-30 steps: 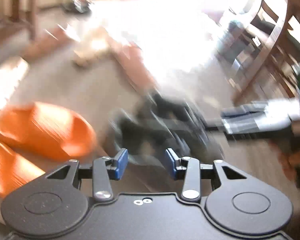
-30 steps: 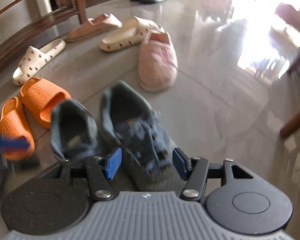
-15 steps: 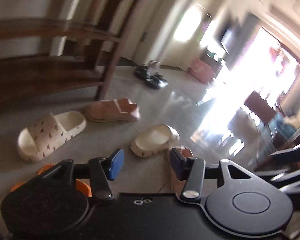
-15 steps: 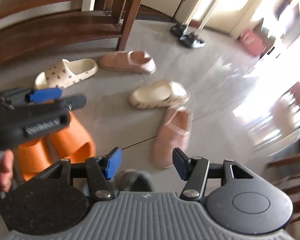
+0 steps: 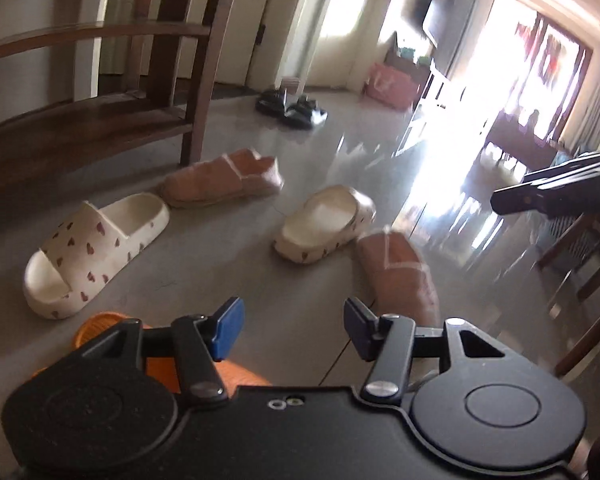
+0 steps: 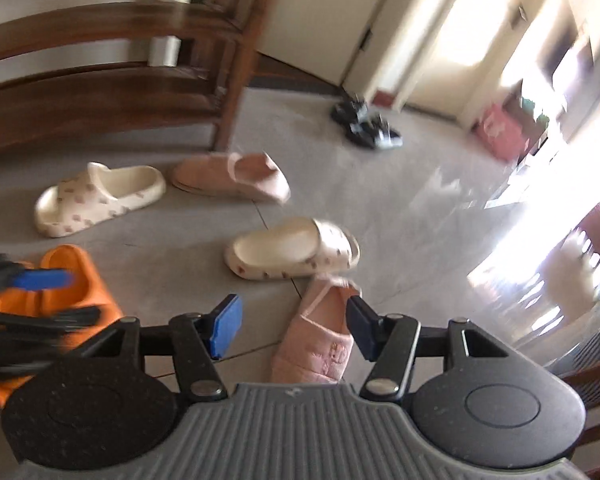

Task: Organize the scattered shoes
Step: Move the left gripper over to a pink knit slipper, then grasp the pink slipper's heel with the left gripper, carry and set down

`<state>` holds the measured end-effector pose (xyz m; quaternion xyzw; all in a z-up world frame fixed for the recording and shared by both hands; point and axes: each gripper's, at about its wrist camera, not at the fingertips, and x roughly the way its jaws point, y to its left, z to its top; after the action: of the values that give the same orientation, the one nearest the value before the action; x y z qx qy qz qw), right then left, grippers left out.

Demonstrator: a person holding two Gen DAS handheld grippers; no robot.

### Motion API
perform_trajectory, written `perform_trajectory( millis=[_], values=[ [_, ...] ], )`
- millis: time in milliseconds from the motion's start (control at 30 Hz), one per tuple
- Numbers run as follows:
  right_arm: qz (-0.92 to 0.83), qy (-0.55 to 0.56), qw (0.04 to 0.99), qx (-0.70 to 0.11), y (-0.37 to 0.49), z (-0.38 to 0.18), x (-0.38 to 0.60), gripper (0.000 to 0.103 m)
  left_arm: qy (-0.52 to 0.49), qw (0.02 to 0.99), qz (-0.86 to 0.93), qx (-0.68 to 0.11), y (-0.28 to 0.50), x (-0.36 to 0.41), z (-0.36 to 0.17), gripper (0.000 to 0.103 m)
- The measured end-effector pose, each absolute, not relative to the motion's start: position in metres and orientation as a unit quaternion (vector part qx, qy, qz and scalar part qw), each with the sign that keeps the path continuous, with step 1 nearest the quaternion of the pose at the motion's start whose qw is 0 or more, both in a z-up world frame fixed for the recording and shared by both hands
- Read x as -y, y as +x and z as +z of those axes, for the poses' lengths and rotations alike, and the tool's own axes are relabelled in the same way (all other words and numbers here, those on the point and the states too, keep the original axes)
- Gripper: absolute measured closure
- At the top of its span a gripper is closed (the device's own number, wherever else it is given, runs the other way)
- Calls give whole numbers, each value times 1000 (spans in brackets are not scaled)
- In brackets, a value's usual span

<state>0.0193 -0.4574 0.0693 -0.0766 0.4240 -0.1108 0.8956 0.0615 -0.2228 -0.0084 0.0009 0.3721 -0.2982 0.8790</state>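
Shoes lie scattered on the grey tile floor. A cream heart-print slide (image 5: 96,252) (image 6: 100,198) lies at the left, its mate (image 5: 326,224) (image 6: 294,250) in the middle. A pink slipper (image 5: 224,178) (image 6: 232,178) lies near the wooden rack, the other pink slipper (image 5: 398,274) (image 6: 320,340) nearer me. Orange slides (image 5: 100,326) (image 6: 56,292) lie at the lower left. My left gripper (image 5: 292,328) is open and empty above the floor. My right gripper (image 6: 294,326) is open and empty, just above the near pink slipper.
A dark wooden shoe rack (image 5: 80,120) (image 6: 112,84) stands at the back left. Black sandals (image 5: 290,106) (image 6: 366,124) sit far back by a doorway. Chair legs (image 5: 584,276) stand at the right. A pink bag (image 5: 390,82) is by the far wall.
Both grippers have lifted and swung away from the dark sneakers toward the slippers and the rack. Both stay open and empty.
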Motion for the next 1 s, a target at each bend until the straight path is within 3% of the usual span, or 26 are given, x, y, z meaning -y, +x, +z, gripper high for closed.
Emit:
perform_trajectory(
  millis=[200, 367, 433, 600, 767, 1000],
  values=[
    [-59, -5, 930, -363, 68, -8, 537, 47, 7, 903, -212, -374, 96, 264, -17, 48],
    [32, 25, 938, -344, 123, -39, 565, 51, -9, 904, -172, -392, 100, 299, -20, 48],
    [63, 20, 943, -325, 141, -41, 573, 57, -5, 902, -141, -407, 105, 306, -25, 48],
    [118, 55, 947, -293, 191, -49, 599, 57, 40, 890, -73, -447, 129, 327, -19, 48],
    [95, 101, 948, -286, 212, -49, 640, 56, 85, 886, -154, -428, 149, 381, -5, 48],
    [35, 120, 958, -259, 221, -27, 685, 56, 20, 872, -210, -442, 171, 435, -43, 48]
  ],
)
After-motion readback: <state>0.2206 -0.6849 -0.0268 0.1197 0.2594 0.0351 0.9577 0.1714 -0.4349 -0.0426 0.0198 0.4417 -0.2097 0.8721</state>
